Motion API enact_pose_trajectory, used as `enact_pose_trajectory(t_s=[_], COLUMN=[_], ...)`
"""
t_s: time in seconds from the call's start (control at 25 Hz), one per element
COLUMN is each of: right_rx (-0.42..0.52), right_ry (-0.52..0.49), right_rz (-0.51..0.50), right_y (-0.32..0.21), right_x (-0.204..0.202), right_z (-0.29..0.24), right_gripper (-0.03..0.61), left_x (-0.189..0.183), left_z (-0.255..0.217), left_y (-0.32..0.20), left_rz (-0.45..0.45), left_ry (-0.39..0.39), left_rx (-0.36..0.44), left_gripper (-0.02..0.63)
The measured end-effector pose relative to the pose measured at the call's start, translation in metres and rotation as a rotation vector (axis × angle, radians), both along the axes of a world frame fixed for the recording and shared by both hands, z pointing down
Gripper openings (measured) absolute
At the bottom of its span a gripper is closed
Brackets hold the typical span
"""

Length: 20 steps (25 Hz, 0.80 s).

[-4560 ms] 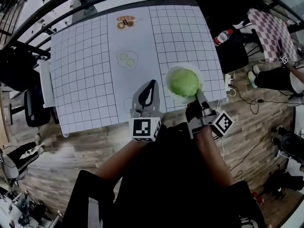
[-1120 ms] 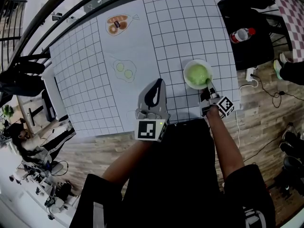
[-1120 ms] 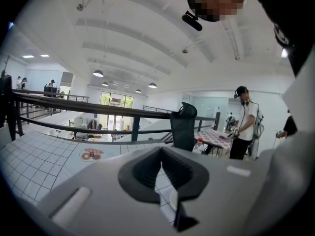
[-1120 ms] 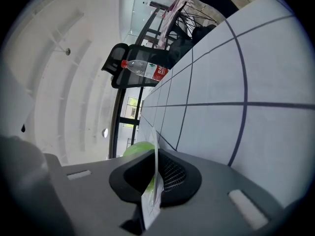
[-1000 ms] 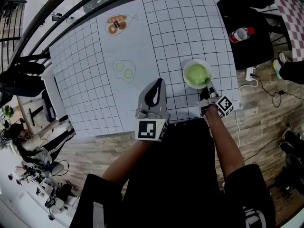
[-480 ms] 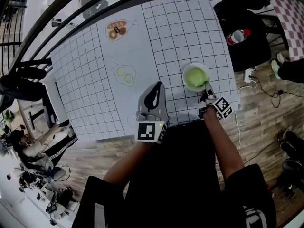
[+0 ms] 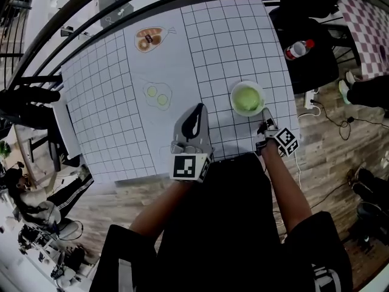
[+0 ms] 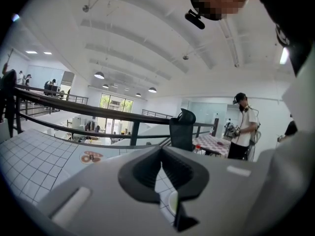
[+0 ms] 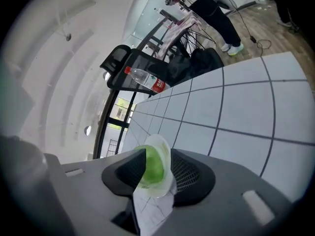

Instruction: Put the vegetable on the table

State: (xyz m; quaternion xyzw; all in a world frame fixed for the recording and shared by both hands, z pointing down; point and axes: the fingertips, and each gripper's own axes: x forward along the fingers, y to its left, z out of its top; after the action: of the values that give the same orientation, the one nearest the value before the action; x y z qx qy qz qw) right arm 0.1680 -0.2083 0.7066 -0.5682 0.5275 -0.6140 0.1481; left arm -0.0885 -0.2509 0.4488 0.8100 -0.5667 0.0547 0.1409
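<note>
Since the vegetable point(image 7: 247, 99) sits in its white bowl point(image 7: 233, 95) and the bowl is flat on the gridded table point(image 7: 231, 35), I'd call the job pretty much done. It's on the right half of the table, near the front edge, upright and not tipped. All that looks left is letting go fully and pulling the tool away, and I'd guess that's the step in hand.

The right gripper point(image 7: 265, 125) is just beside the bowl on the person's side, tips pointing at its rim. Its jaws are opening, and in the right gripper view the green thing and the bowl's edge show up right in the gap between them. The pads don't look like they're pressing on anything, so I'd say it's let go. From the head view the tips seem to be a bit clear of the rim, but it's too small to be sure.

The left gripper point(image 7: 196, 111) hangs over the table to the left, well apart from the bowl, jaws closed together on nothing.
</note>
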Motion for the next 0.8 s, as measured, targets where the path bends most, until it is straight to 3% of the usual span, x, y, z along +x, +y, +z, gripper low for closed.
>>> enact_pose_trajectory(t_s=[0.36, 0.64, 0.72, 0.8], right_rx=[0.094, 0.185, 0.232, 0.29], right_ry=[-0.003, 0.032, 0.063, 0.12], right_rz=[-0.187, -0.25, -0.29, -0.344], right_y=[0.01, 0.046, 0.058, 0.068], right_x=[-0.073, -0.101, -0.111, -0.123], right_z=[-0.075, -0.136, -0.158, -0.18], right_gripper=[0.131, 0.046, -0.002, -0.002], left_x=[-0.019, -0.053, -0.062, -0.067], left_z=[-0.007, -0.01, -0.01, -0.009], left_y=[0.047, 0.096, 0.113, 0.128], left_rz=[0.025, -0.023, -0.036, -0.034], left_ry=[0.035, 0.092, 0.108, 0.132], left_rx=[0.008, 0.017, 0.021, 0.018], left_gripper=[0.008, 0.008, 0.008, 0.008])
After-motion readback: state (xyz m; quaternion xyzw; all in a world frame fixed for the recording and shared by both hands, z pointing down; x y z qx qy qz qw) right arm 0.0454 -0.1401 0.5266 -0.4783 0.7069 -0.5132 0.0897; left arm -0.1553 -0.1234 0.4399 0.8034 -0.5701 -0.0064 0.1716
